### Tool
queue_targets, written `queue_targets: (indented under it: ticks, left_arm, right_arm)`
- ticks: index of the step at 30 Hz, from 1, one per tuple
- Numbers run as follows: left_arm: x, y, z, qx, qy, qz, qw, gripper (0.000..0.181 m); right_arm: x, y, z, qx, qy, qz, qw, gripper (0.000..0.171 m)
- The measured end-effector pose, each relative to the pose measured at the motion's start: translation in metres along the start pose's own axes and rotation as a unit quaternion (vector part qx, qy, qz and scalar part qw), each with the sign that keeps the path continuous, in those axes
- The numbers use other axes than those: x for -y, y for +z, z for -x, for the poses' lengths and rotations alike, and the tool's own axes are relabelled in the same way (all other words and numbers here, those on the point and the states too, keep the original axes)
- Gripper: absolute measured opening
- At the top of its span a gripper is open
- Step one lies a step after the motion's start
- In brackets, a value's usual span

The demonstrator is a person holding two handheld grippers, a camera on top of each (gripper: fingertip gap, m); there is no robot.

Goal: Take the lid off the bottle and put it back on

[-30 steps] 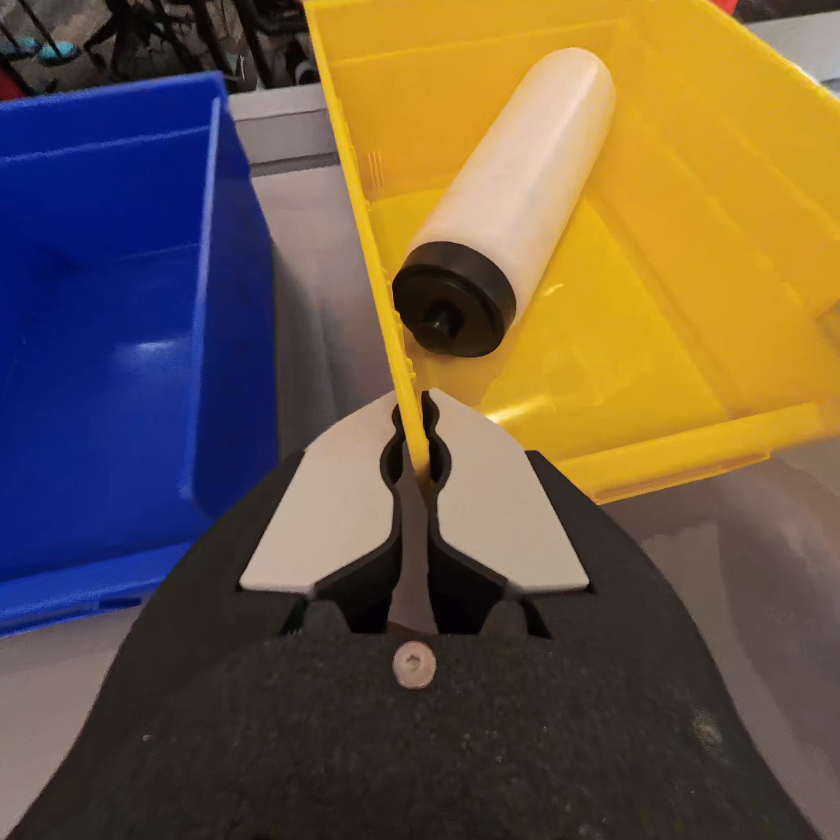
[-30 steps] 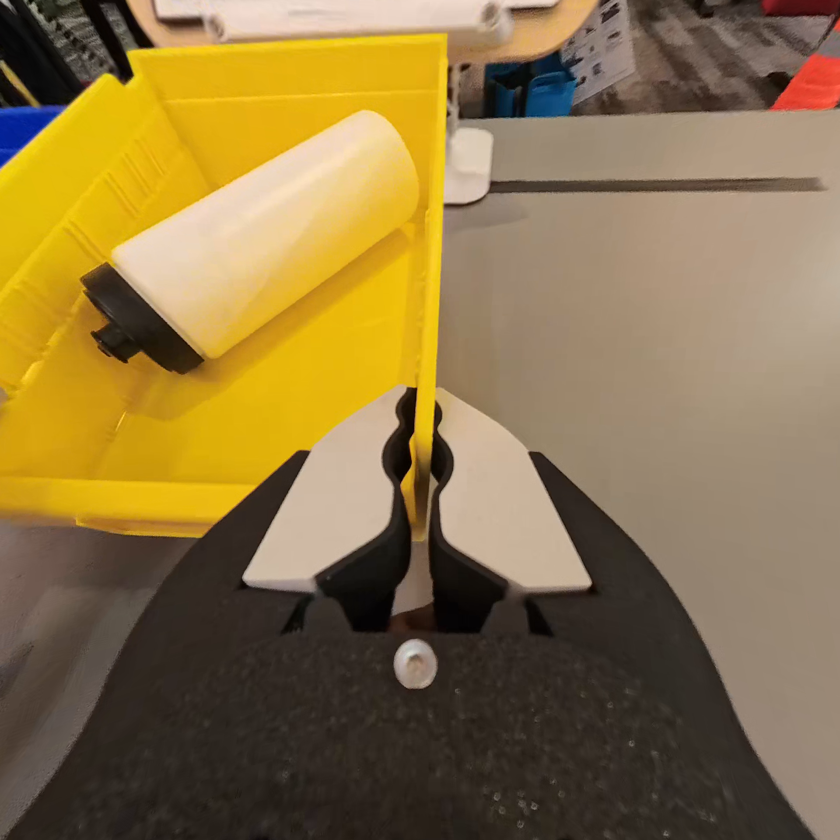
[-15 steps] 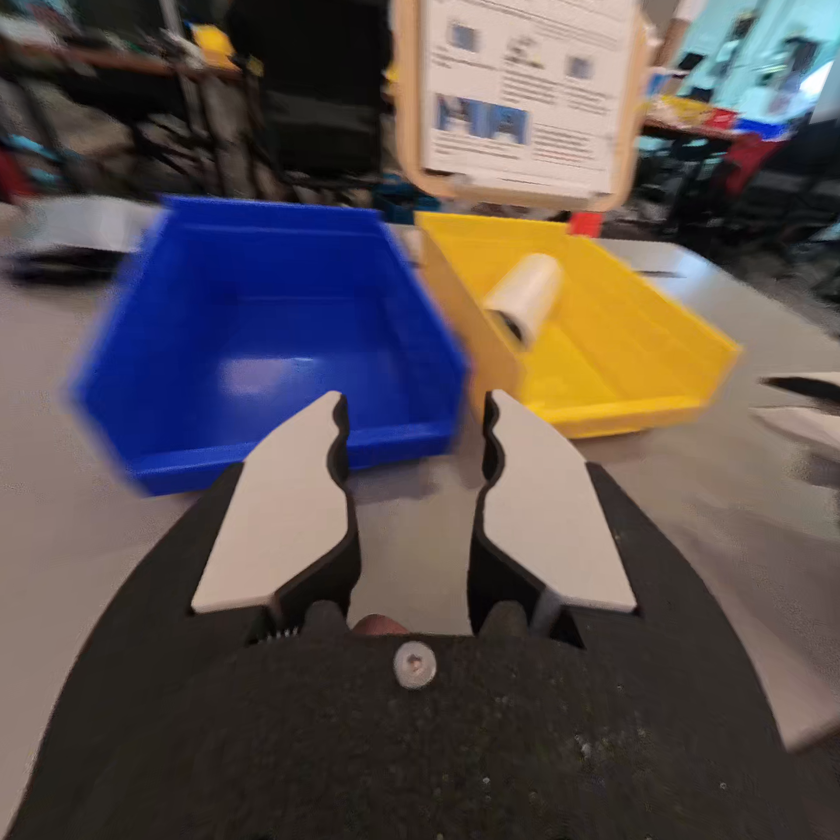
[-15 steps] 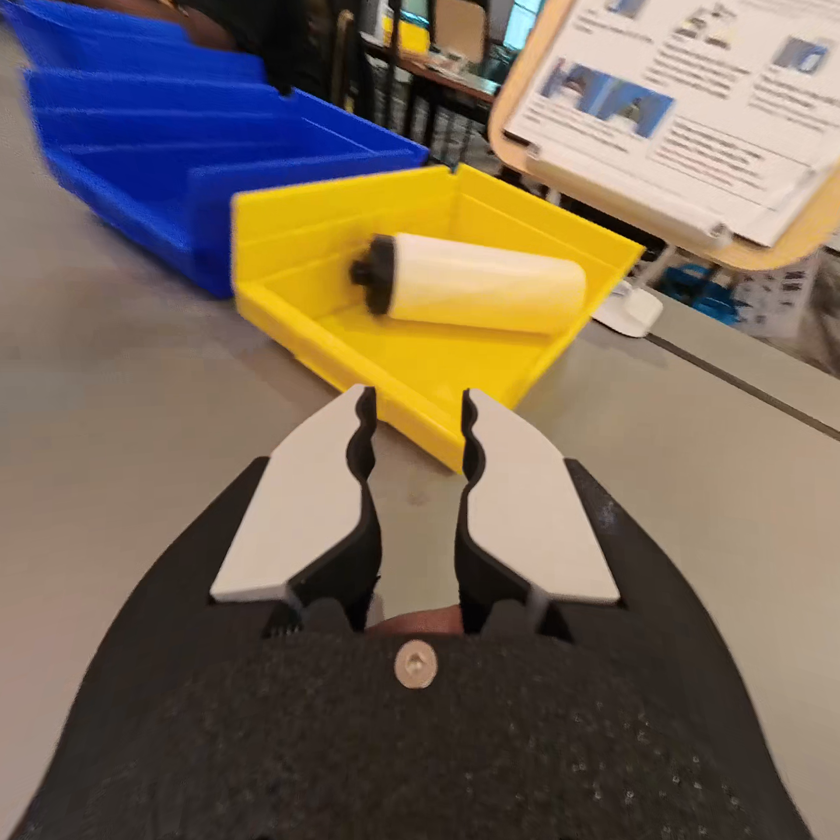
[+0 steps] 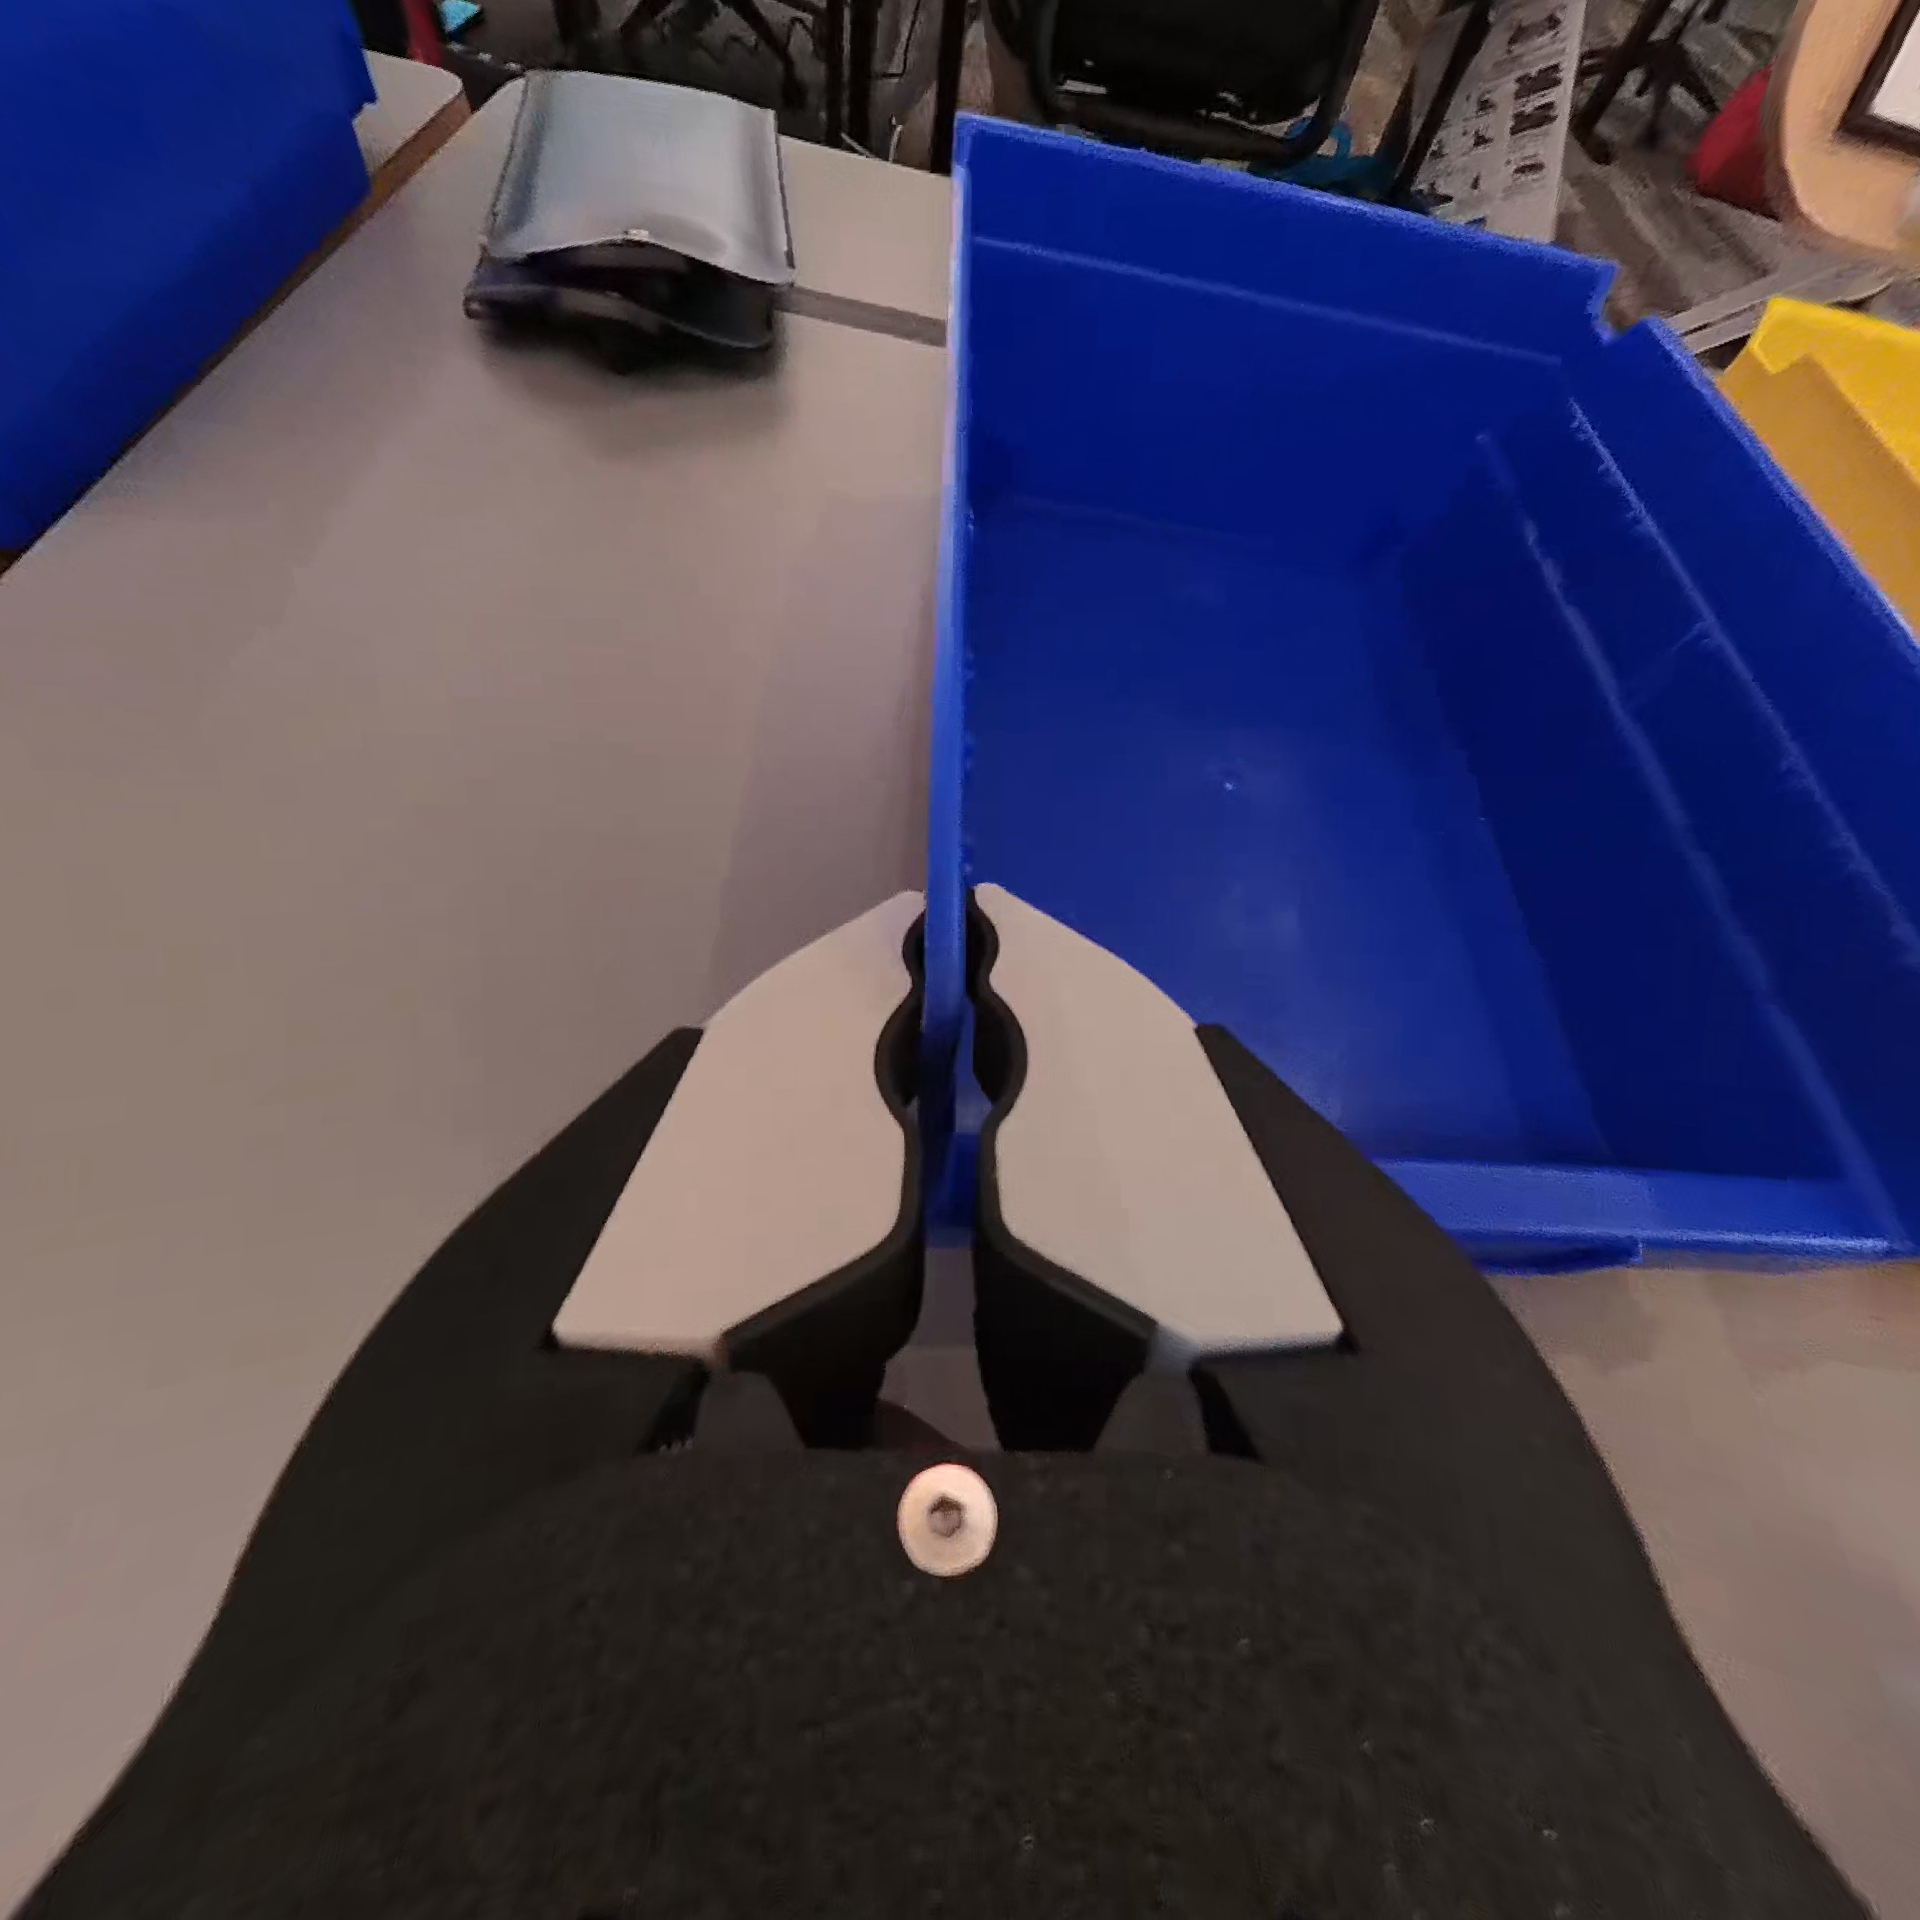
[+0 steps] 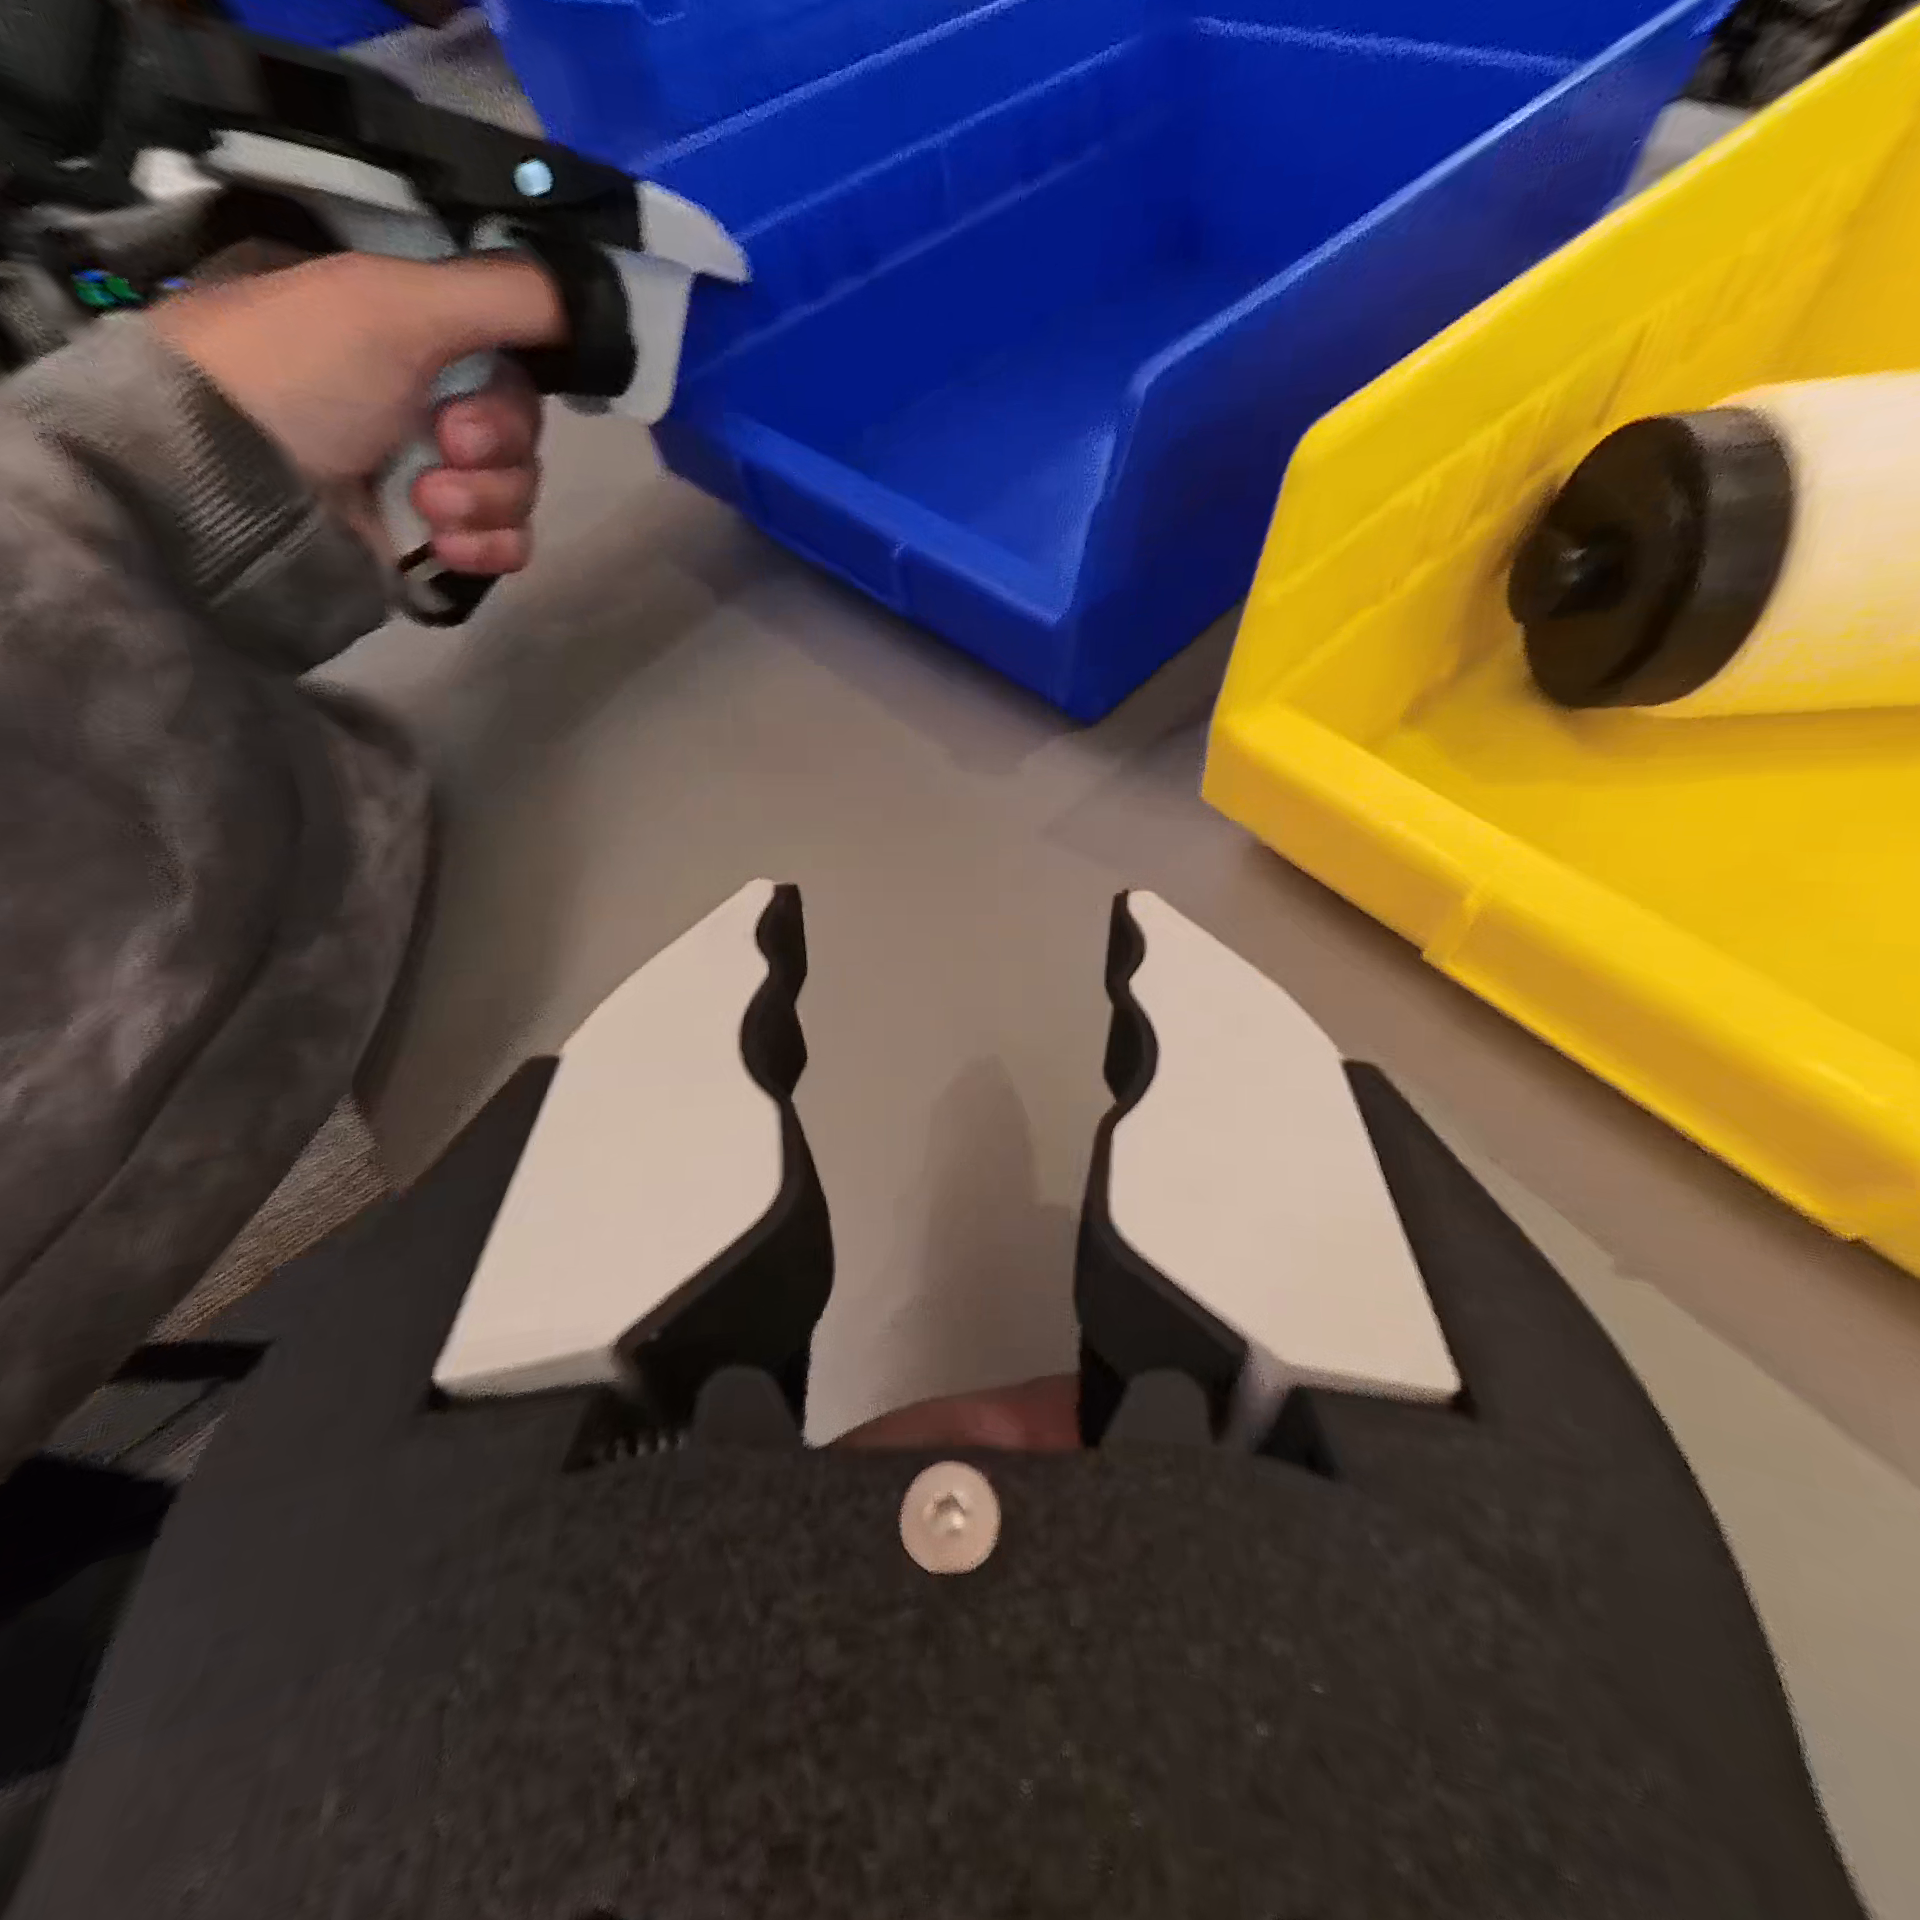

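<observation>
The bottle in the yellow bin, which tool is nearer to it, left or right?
Right, probably. The right tool hangs open over the table just in front of the yellow bin holding the bottle. The left tool is clamped on the blue bin's far wall.

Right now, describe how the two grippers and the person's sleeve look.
Each gripper, left and right, has a black, felt-like body, one pale screw and two light grey fingers with wavy black pads. The sleeve is fuzzy mottled grey with a ribbed cuff.
</observation>
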State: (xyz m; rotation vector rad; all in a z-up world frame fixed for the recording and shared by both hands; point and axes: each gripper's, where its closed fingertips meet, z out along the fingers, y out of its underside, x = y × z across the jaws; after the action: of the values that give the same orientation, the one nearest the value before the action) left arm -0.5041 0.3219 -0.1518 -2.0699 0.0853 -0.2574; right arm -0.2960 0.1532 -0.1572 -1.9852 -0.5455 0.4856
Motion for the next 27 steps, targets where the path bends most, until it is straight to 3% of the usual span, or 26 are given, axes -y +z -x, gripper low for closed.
queue_targets:
  ticks: [7,9,12,15,18,21,24,27]
  left_arm:
    - [-0.039,-0.068,-0.011,0.036,0.003,-0.002,0.999,0.004]
    - [-0.05,-0.087,-0.012,0.038,0.002,0.001,0.999,0.004]
    - [-0.061,-0.109,-0.011,0.038,-0.014,-0.002,0.999,0.005]
    - [-0.062,-0.129,-0.011,0.071,0.013,-0.018,0.997,0.004]
    - [-0.042,-0.151,-0.019,0.082,0.027,-0.054,0.995,0.004]
    - [0.002,-0.171,-0.044,0.082,0.06,-0.108,0.989,0.003]
    - [0.053,-0.18,-0.093,0.061,0.11,-0.15,0.981,0.003]
    - [0.084,-0.166,-0.168,0.026,0.181,-0.161,0.97,0.004]
  right_arm:
    - [0.03,0.041,-0.007,-0.104,0.009,-0.022,0.994,0.058]
    - [0.03,0.05,-0.017,-0.15,0.026,-0.008,0.988,0.048]
    - [0.026,0.061,-0.009,-0.135,0.066,0.013,0.989,0.01]
    - [0.031,0.056,-0.001,-0.142,0.046,0.018,0.989,0.005]
    - [0.051,0.039,0.005,-0.145,0.026,-0.02,0.989,0.004]
    - [0.087,0.006,0.002,-0.163,0.003,-0.088,0.983,0.004]
    - [0.122,-0.04,-0.023,-0.191,-0.007,-0.14,0.971,0.005]
    - [0.138,-0.097,-0.074,-0.243,0.001,-0.171,0.955,0.005]
